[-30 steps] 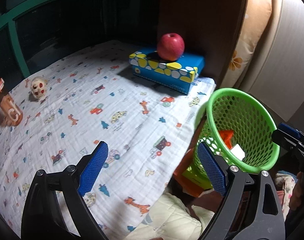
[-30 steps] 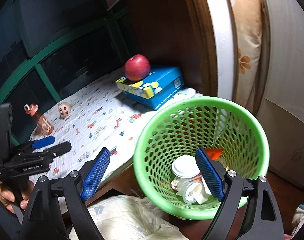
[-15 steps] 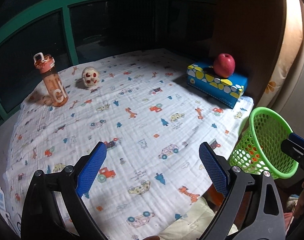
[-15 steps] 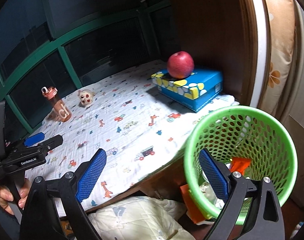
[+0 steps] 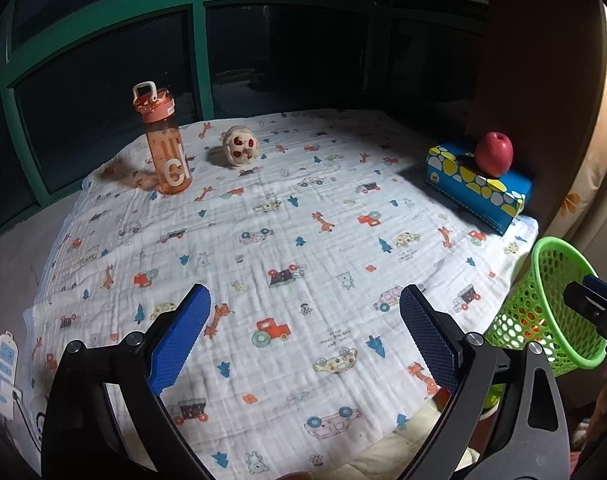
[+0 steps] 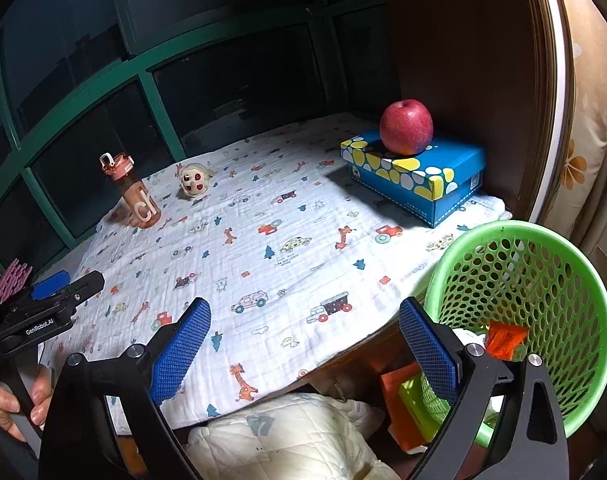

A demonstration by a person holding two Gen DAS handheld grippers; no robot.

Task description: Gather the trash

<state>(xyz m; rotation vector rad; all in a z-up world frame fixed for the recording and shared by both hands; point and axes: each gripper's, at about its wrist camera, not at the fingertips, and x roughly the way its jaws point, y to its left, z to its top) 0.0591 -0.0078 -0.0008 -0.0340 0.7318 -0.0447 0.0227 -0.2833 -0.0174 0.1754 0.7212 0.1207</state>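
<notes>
Right wrist: apple (image 6: 406, 126) atop box (image 6: 415, 176).

I can read "GenRobot.AI" in white letters on the black body of the left gripper (image 6: 47, 294), seen from my right wrist camera. On the orange water bottle (image 5: 165, 148) there are big pale letters; I make out "C" and part of another from the left view, and "ch" from the right. The cloth (image 5: 287, 240) carries tiny printed lines near the cartoon cars, too small for me to read.
</notes>
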